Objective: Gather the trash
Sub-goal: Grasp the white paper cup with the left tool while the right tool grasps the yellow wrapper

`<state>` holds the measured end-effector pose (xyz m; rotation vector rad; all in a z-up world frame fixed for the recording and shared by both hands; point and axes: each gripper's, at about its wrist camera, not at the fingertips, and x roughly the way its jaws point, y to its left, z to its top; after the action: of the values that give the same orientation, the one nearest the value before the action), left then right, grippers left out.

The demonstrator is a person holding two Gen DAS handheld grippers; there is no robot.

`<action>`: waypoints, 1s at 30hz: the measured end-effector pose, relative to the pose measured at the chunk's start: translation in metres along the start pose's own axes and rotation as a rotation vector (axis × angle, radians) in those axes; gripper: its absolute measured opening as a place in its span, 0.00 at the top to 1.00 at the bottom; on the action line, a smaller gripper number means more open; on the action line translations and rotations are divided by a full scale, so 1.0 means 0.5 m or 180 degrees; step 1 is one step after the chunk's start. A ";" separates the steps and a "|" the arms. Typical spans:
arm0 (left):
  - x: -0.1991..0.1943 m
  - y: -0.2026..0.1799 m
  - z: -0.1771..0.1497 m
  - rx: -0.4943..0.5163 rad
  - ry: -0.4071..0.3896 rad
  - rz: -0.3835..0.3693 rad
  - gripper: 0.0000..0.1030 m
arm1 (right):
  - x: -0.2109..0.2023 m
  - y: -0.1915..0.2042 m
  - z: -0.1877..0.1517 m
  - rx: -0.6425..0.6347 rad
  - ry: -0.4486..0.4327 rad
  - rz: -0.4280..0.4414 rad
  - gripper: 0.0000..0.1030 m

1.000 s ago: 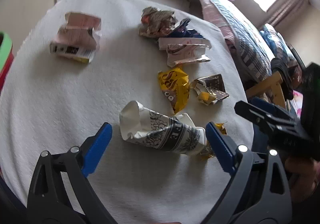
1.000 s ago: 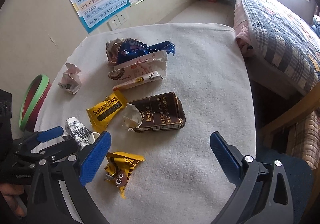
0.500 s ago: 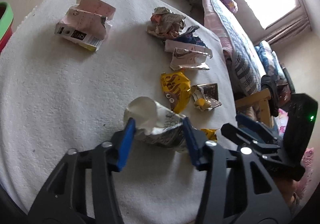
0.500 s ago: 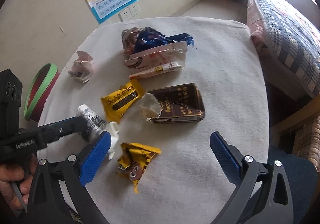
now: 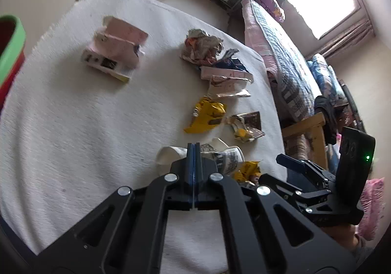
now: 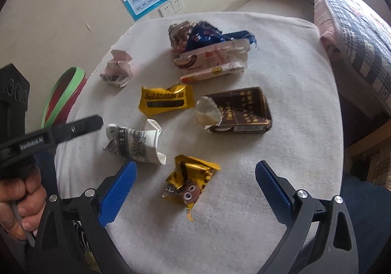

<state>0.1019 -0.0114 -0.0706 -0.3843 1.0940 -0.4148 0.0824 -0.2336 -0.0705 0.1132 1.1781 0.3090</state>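
A crumpled paper cup (image 6: 134, 143) with black print lies on the white cloth-covered table (image 6: 281, 59). In the left wrist view my left gripper (image 5: 194, 149) has its blue pads pressed flat together, and the cup (image 5: 227, 156) shows just beyond the tips. From the right wrist view the left gripper (image 6: 97, 120) ends a small gap short of the cup's left end, with nothing seen in it. My right gripper (image 6: 195, 169) stands open over a small torn yellow wrapper (image 6: 188, 181) without touching it.
More litter lies farther out: a yellow wrapper (image 6: 166, 100), a brown packet (image 6: 242, 110), a heap of pink, white and blue wrappers (image 6: 210, 59) and a crumpled pink carton (image 6: 117, 68). A green-rimmed red bin (image 6: 63, 95) stands off the table's left edge. A bed (image 6: 354, 29) lies on the right.
The left jaws went from wide open, to closing around the cup, to fully shut with the cup lying beyond the tips. The right gripper has shifted over the small yellow wrapper and stayed open.
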 end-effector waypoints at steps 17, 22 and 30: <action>-0.005 -0.043 -0.008 0.0855 0.0003 0.0572 0.15 | 0.071 0.023 -0.017 -0.0081 0.0447 0.0029 0.70; 0.006 -0.059 -0.010 0.1121 0.0128 0.0454 0.13 | 0.057 -0.003 -0.009 0.0076 0.0413 0.0055 0.80; 0.066 -0.095 -0.010 0.1639 0.0408 0.0519 0.13 | 0.031 -0.032 -0.001 0.0145 0.0340 -0.0051 0.82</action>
<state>0.1043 -0.0691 -0.0745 0.1872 1.0888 -0.5616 0.0903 -0.2444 -0.0882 0.1281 1.2918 0.2769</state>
